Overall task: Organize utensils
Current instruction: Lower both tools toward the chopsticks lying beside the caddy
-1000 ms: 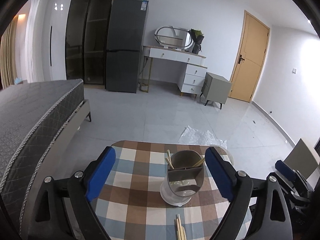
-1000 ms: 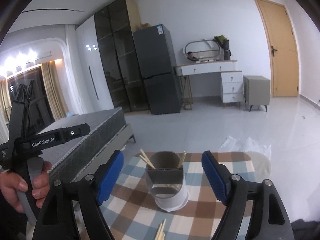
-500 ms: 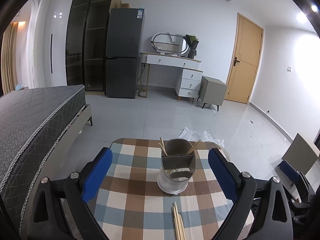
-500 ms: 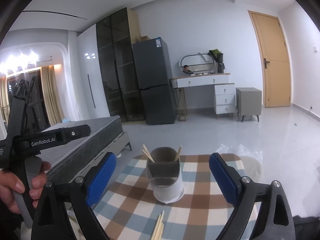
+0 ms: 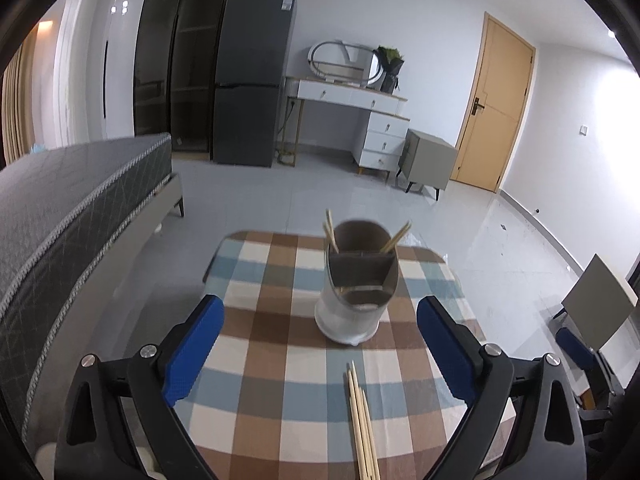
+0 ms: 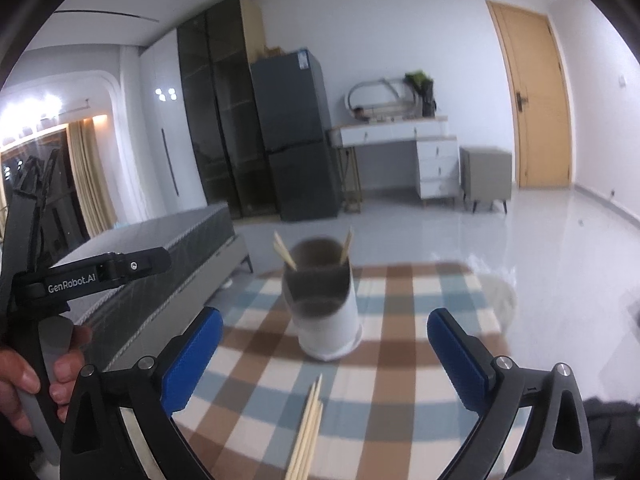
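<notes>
We hold the left gripper (image 5: 318,346) and the right gripper (image 6: 325,354) side by side, jaws wide apart, both empty.

— Pale grey walls (image 5: 400,8), glossy light tiled floor (image 5: 288,196). Against the far wall, a dark two-door fridge (image 5: 252,80), flanked by a tall dark glass cabinet (image 5: 180,60).

— Right of the fridge?

— White dressing table (image 5: 360,108) with drawers, topped by an oval mirror (image 5: 340,64) and a dark potted plant (image 5: 390,68); beside it, a grey nightstand (image 5: 426,160) on thin legs. Then a wooden door (image 5: 496,108).

— And left?

— Grey quilted bed (image 5: 68,200). Beige curtains (image 6: 90,184), with warm ceiling lights (image 6: 44,104) above.
</notes>
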Action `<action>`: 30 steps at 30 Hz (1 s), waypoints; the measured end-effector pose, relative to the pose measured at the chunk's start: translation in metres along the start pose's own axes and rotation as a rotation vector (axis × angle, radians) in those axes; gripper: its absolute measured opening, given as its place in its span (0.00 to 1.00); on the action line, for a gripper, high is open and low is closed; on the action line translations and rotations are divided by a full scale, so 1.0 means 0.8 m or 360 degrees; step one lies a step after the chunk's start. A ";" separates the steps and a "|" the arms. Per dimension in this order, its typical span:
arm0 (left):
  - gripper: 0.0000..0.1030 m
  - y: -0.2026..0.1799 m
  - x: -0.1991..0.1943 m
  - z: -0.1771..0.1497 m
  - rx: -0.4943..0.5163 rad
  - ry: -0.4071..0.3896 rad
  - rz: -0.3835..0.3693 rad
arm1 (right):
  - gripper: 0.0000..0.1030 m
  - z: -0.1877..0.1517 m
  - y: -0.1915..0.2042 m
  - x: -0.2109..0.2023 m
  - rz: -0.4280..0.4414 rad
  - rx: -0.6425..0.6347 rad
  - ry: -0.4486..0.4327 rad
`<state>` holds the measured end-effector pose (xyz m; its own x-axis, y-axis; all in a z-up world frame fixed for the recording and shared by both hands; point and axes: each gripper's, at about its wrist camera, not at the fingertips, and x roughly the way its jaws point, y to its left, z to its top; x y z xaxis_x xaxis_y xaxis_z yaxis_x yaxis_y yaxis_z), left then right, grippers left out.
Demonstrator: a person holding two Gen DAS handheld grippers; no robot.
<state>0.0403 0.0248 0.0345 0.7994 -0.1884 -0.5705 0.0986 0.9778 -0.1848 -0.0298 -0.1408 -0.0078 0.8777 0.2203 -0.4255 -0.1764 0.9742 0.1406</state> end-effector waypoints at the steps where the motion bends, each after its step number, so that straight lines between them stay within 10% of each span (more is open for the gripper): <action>1: 0.92 0.001 0.003 -0.007 -0.0005 0.0013 0.0000 | 1.00 -0.004 -0.001 0.002 -0.0006 -0.0002 0.0016; 16: 0.92 0.031 0.074 -0.073 -0.0149 0.0325 0.0042 | 0.99 -0.066 -0.019 0.080 0.0022 0.0109 0.0508; 30: 0.91 0.091 0.117 -0.067 -0.0456 0.0556 0.0164 | 0.63 -0.095 -0.009 0.162 0.0119 0.0171 0.0878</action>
<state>0.0903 0.0735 -0.0750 0.5439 -0.1594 -0.8239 -0.1780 0.9376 -0.2989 0.0512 -0.1160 -0.1319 0.4965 0.3093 -0.8110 -0.1573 0.9509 0.2664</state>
